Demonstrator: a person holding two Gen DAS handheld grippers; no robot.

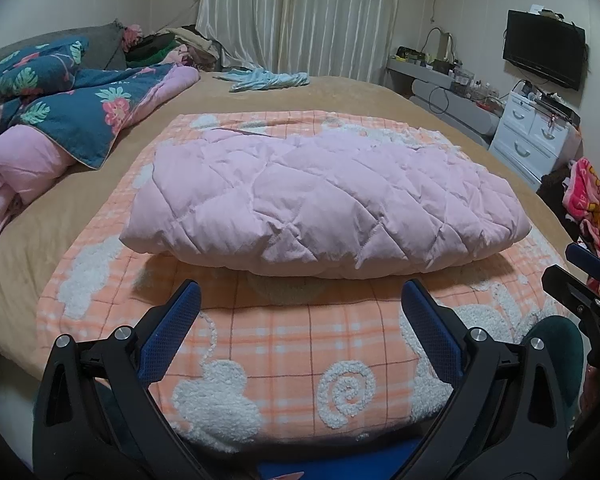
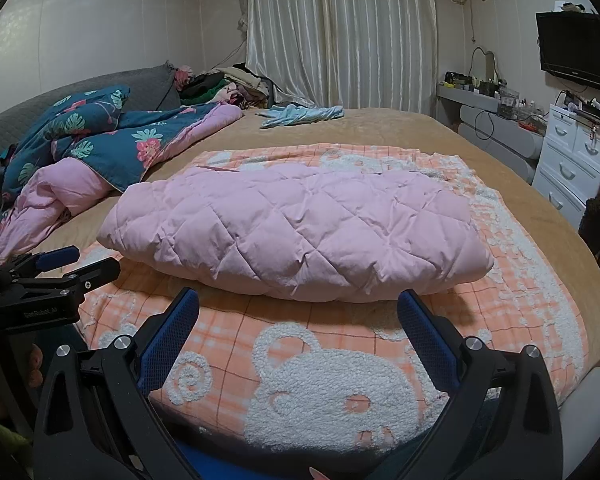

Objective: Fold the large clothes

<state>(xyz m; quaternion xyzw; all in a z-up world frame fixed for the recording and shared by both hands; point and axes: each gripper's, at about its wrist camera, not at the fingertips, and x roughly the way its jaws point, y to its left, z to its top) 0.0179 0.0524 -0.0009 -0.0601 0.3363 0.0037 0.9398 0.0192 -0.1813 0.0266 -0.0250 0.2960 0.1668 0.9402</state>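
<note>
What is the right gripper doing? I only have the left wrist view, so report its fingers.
Observer: The right gripper is open wide, with nothing between its fingers.
Operator: Tell me where it sits against the pink quilted garment.
Observer: It points at the near edge of the pink quilted garment but stops short of it, not touching.
Operator: Now describe the blanket right under it.
Observer: The orange plaid blanket shows a white bear face just ahead of the open fingers.
</note>
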